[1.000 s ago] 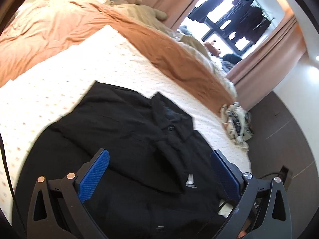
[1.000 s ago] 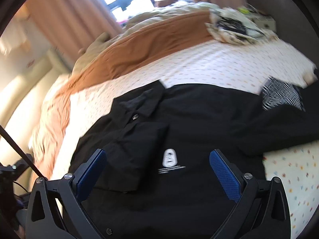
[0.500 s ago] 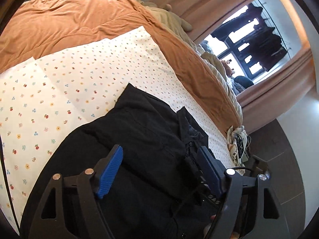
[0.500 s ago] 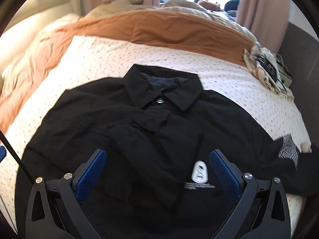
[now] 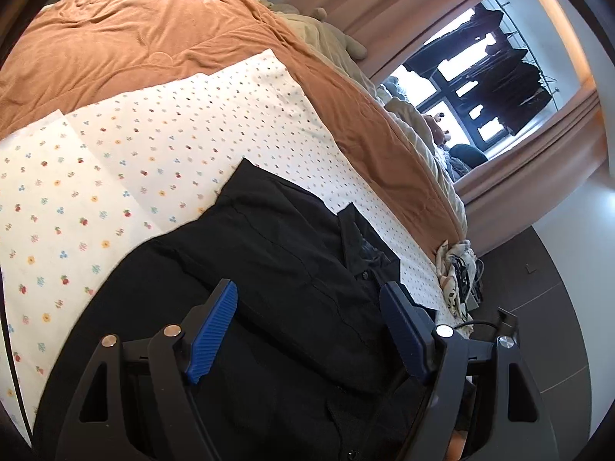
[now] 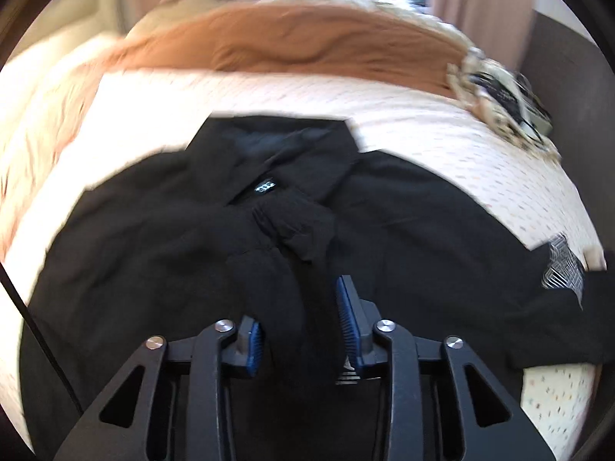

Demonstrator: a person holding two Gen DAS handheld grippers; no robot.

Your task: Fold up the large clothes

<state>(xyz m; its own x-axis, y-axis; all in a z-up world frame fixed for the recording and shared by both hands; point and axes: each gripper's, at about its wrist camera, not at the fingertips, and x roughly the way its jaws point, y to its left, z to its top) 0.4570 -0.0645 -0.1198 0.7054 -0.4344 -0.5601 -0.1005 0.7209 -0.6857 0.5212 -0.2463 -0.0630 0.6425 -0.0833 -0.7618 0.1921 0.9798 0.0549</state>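
Note:
A black button-up shirt [image 5: 269, 238] lies front-up on the dotted bed sheet [image 5: 115, 176], collar [image 6: 269, 153] toward the orange blanket. My left gripper [image 5: 307, 288] hangs low over the shirt's shoulder side. Its jaws stand wide, with cloth lying under and between the blue pads [image 5: 215, 330]. My right gripper [image 6: 300, 303] is at the shirt [image 6: 403, 211] front, just below the collar. Its jaws are closing on a raised, bunched ridge of black fabric that fills the gap between them. A sleeve with a white pattern [image 6: 561, 269] stretches out to the right.
An orange blanket [image 5: 134, 38] covers the far half of the bed. A crumpled patterned cloth [image 6: 499, 96] sits at the bed's corner near the dark floor [image 5: 538, 269]. Curtains and a bright window [image 5: 480, 88] lie beyond the bed.
The left jaws narrowed a little and sank toward the shirt, then held still. The right gripper slid toward the collar and its jaws drew in from wide open onto a fold of fabric.

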